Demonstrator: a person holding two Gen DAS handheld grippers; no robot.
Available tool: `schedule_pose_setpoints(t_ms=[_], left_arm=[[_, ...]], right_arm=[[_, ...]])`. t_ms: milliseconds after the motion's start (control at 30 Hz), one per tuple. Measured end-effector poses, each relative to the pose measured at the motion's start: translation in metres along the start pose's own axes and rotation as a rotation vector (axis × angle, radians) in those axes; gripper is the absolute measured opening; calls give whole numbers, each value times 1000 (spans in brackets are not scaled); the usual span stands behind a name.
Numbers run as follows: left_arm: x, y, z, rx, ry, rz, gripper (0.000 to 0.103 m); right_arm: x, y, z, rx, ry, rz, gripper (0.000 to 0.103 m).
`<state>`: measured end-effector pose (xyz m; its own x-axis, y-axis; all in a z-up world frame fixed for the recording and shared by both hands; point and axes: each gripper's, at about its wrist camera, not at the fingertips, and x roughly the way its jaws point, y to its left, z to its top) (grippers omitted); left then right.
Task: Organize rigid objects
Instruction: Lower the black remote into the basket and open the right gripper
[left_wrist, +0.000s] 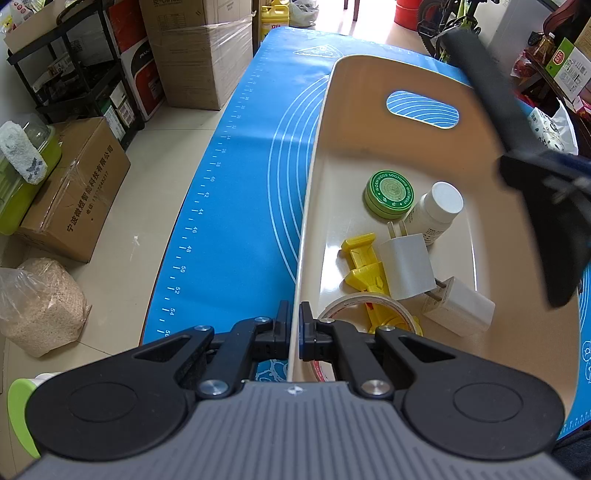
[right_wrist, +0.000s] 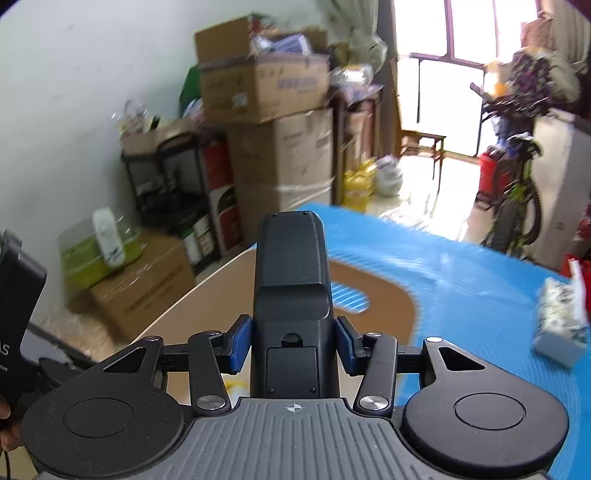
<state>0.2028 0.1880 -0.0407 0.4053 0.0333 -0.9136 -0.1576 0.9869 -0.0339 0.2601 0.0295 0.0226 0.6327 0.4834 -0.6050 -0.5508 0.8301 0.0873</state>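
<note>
A cream tray (left_wrist: 369, 92) lies on the blue mat (left_wrist: 240, 184). It holds a green tin (left_wrist: 388, 194), a white bottle (left_wrist: 436, 212), two white chargers (left_wrist: 408, 267), a yellow tool (left_wrist: 364, 266) and a tape roll (left_wrist: 365, 306). My left gripper (left_wrist: 294, 325) is shut on the tray's left rim. My right gripper (right_wrist: 293, 343) is shut on a black remote control (right_wrist: 291, 280), held above the tray (right_wrist: 192, 314). In the left wrist view the remote (left_wrist: 480, 85) and the right gripper show blurred at the right, over the tray.
Cardboard boxes (left_wrist: 199, 51), a black rack (left_wrist: 74, 74) and a sack (left_wrist: 40, 306) stand on the floor left of the table. A tissue pack (right_wrist: 561, 321) lies on the mat at the right. A bicycle (right_wrist: 517, 199) stands beyond the table.
</note>
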Motion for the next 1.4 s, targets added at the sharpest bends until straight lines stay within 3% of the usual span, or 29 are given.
schedule_pose_setpoints(t_ms=[200,433,867,967,1233,1400], left_arm=[[0,0,0,0,0,0,5],[0,0,0,0,0,1,5],[2,-1,-1,1,1,2,5],[1,-1,-1,1,1,3,4],[2,-1,0,2,1,3,5],[2,-1,0,-1,1,4,5]], right_arm=[[27,31,-11,-15,78,39,53],[57,52,-21,-69,198,11,53],[89,60,-38,-89,424,24,53],[92,59,-41,-85,446,20,60],[62,30,-40,-28,327,83,81],[28,4,-31,3,231,87,81]])
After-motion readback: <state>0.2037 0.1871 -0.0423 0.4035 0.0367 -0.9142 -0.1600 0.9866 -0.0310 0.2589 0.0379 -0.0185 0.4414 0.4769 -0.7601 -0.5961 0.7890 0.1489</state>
